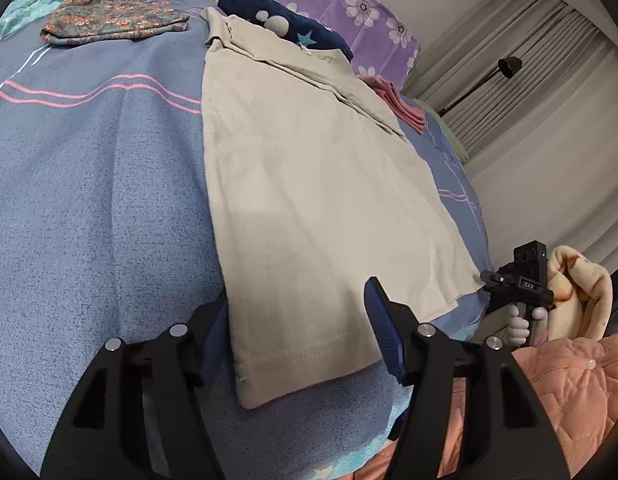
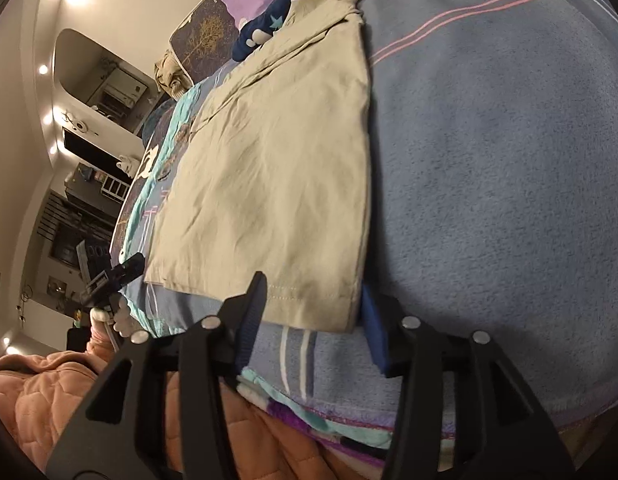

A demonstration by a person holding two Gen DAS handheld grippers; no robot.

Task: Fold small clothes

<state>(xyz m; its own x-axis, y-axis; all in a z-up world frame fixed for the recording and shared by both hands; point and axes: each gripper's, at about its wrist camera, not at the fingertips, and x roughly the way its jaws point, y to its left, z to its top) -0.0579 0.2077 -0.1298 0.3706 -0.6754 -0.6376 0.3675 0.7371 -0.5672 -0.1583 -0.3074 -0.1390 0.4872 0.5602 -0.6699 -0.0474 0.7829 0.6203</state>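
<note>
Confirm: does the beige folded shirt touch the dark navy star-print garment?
Touching. Left wrist view: beige shirt's collar end overlaps the navy garment, no gap.

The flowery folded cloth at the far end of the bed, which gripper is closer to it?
Left. The left gripper sits at the beige shirt's hem corner on the flowery cloth's side; the right gripper is at the hem's opposite corner, farther away.

Open right claw point(image 2: 313, 304) astride shirt hem point(image 2: 309, 300)
</note>
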